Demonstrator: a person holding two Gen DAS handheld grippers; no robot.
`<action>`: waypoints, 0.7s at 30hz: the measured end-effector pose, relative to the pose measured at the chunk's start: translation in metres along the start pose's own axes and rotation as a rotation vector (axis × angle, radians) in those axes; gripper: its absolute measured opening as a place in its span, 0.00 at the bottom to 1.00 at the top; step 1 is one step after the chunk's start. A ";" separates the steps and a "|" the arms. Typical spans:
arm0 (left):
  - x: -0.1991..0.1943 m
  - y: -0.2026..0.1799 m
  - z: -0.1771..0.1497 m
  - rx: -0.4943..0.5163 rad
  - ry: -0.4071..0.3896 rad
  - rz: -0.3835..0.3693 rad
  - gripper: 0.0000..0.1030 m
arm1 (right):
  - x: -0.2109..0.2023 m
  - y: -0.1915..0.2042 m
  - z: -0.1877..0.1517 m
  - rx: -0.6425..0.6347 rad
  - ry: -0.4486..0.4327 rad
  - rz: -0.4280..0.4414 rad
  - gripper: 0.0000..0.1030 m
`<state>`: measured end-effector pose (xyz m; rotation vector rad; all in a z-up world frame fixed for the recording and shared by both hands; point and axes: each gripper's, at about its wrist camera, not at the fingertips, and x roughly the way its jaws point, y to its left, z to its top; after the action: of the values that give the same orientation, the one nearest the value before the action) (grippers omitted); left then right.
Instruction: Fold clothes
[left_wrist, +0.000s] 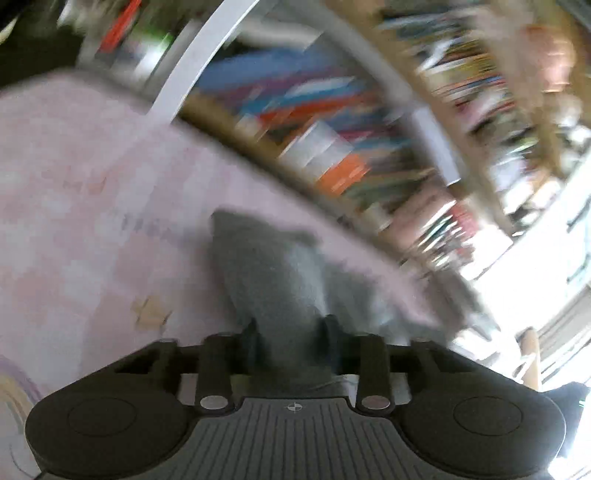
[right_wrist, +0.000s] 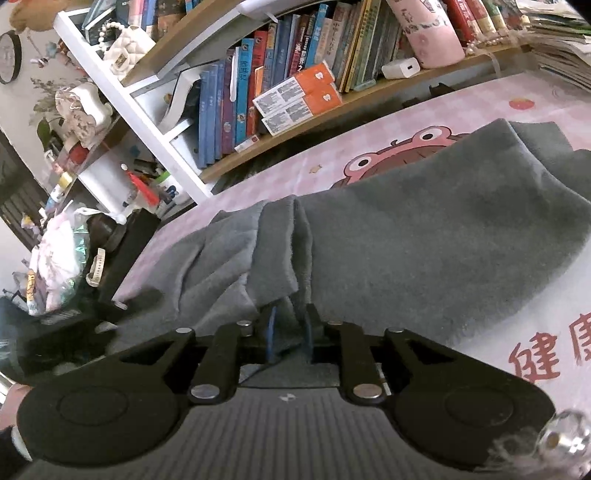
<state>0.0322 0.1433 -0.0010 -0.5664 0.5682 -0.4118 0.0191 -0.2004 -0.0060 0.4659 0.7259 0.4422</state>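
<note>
A: Starting on the left, what does the left gripper (left_wrist: 291, 332) have?

B: Its fingers (left_wrist: 251, 334) are clenched on a bunch of the grey garment (left_wrist: 273, 273), which runs from between them up toward 12 o'clock over the pink checked table cover (left_wrist: 92, 184). That whole view is smeared, so I can't say how deep the cloth sits in the grip.

A: And the right gripper (right_wrist: 290, 328)?

B: Also clamped. Its blue-padded fingers (right_wrist: 271, 325) pinch a gathered fold of the same grey garment (right_wrist: 424, 236). The bulk of the fleece lies on the table (right_wrist: 535, 325) toward 1 and 2 o'clock, partly covering the pink cartoon print (right_wrist: 399, 155). A looser crumpled part spreads toward 10 o'clock, near the table's edge.

A: What could go wrong from here?

B: I'd judge the fleece thick and bunched, so a fast pull could let a layer slip out of one pair of fingers and spoil the fold. If the two grippers draw unevenly, the cloth may twist rather than lie flat. The slack at 10 o'clock could slide over the edge toward the clutter (right_wrist: 59, 254) there. The bookshelf (right_wrist: 258, 92) at 12 o'clock looks close enough for a swung corner to catch.
</note>
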 end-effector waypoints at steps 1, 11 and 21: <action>-0.007 -0.007 0.001 0.031 -0.035 -0.007 0.26 | 0.002 0.001 -0.001 0.003 0.006 0.013 0.18; 0.007 0.017 -0.004 0.051 0.027 0.214 0.33 | 0.010 0.009 -0.005 -0.007 0.026 0.053 0.27; -0.034 -0.056 -0.015 0.386 -0.147 0.288 0.57 | -0.040 0.008 0.002 -0.115 0.014 0.092 0.54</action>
<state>-0.0144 0.1118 0.0349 -0.1387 0.4065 -0.1954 -0.0076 -0.2160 0.0201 0.3898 0.6909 0.5712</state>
